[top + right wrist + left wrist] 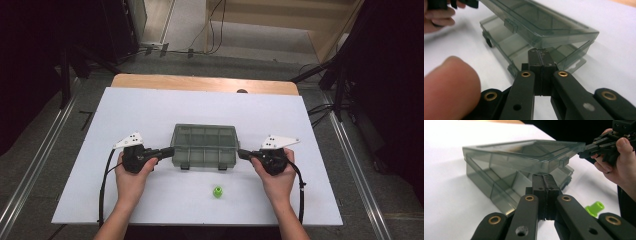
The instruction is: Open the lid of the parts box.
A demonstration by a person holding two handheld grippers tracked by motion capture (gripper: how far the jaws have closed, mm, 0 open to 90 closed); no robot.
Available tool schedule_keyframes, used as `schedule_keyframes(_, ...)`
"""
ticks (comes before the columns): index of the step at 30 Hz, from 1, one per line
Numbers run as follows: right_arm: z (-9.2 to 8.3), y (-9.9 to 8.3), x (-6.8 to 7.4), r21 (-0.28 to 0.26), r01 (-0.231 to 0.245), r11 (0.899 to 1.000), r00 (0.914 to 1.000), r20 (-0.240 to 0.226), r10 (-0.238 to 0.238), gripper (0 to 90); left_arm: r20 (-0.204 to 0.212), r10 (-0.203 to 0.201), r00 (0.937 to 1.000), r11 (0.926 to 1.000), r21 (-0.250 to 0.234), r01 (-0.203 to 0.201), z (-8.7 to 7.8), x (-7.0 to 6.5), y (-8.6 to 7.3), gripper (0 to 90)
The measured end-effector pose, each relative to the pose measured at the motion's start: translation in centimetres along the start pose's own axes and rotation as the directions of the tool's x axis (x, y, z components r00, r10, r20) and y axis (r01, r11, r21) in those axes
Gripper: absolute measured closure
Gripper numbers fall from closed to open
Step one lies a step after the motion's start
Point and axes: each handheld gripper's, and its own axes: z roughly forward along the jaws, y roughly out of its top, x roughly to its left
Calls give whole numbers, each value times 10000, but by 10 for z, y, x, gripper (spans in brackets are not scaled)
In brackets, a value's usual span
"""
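A smoky grey see-through plastic box (204,145) sits near the middle of the white desk (150,105). Thin walls split its base into small compartments, and all that can be seen into look empty. Its hinged lid (524,155) is lifted at the front edge and tilts above the base, with a small catch tab on that edge. Two dark clasps sit on the front of the base.

The left tongs (169,150) meet the box at its 9 o'clock end and the right tongs (242,153) at its 3 o'clock end. Both pairs are pressed together with nothing between them, their tips just under the raised lid's ends; whether they touch it I cannot tell.

A small green cap (217,191) lies on the desk at 5 o'clock from the box, apart from it.
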Motion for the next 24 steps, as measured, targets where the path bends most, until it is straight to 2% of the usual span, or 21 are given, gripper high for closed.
schedule_keyframes(4, 0, 8, -3, -461, -260, 9986, 9993, -287, 246, 877, -41, 250, 9997, 9993, -294, -251, 1, 0, 6, 890)
schedule_keyframes(10, 2, 16, -6, -781, -353, 9963, 9989, -335, 328, 877, -92, 628, 9980, 9969, -463, -632, 10, -2, 14, 890)
schedule_keyframes(13, 5, 17, -8, -973, -510, 9939, 9985, -254, 487, 877, -135, 647, 9978, 9956, -666, -654, 12, -2, 18, 889)
schedule_keyframes(15, 7, 19, -9, -1008, -450, 9939, 9990, -111, 441, 877, -148, 712, 9973, 9951, -679, -721, 14, -2, 21, 889)
schedule_keyframes(18, 8, 22, -10, -1106, -416, 9930, 9991, 64, 426, 876, -381, 792, 9961, 9939, -735, -819, 16, -1, 24, 889)
schedule_keyframes(20, 10, 24, -11, -1188, -428, 9920, 9988, 202, 455, 877, -531, 606, 9967, 9932, -967, -655, 17, 1, 26, 889)
schedule_keyframes(21, 11, 26, -13, -1224, -475, 9913, 9985, 212, 504, 877, -577, 361, 9977, 9914, -1232, -430, 17, 4, 29, 889)
schedule_keyframes(24, 13, 30, -16, -1388, -554, 9888, 9977, 298, 601, 876, -862, 383, 9955, 9885, -1427, -503, 19, 5, 31, 888)
